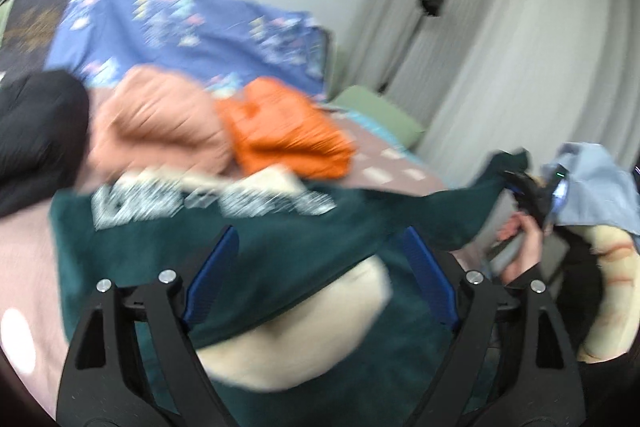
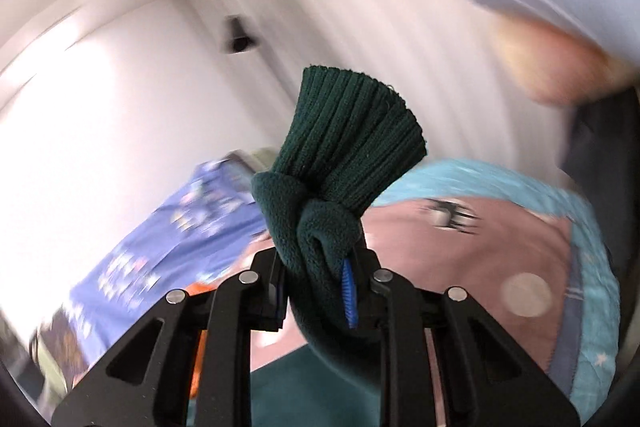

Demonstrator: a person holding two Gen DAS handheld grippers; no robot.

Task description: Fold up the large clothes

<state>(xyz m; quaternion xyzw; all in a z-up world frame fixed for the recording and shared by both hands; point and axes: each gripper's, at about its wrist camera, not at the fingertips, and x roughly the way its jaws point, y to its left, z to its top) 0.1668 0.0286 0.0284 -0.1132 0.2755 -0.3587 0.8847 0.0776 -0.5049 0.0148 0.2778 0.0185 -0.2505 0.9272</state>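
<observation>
A dark green sweatshirt (image 1: pixel 248 251) with white lettering and cream lining lies spread on the bed. My left gripper (image 1: pixel 320 247) is open and empty, its blue pads just above the sweatshirt's body. My right gripper (image 2: pixel 316 279) is shut on the sweatshirt's sleeve near its ribbed cuff (image 2: pixel 352 139) and holds it up off the bed. In the left wrist view the right gripper (image 1: pixel 532 195) shows at the right with the sleeve stretched toward it. Both views are blurred by motion.
A peach garment (image 1: pixel 160 123), an orange garment (image 1: pixel 288 135) and a black garment (image 1: pixel 36 135) lie piled behind the sweatshirt. A blue patterned quilt (image 1: pixel 192 27) is at the back. White curtains (image 1: pixel 500 39) hang on the right. The bedsheet (image 2: pixel 480 259) is pink with a teal border.
</observation>
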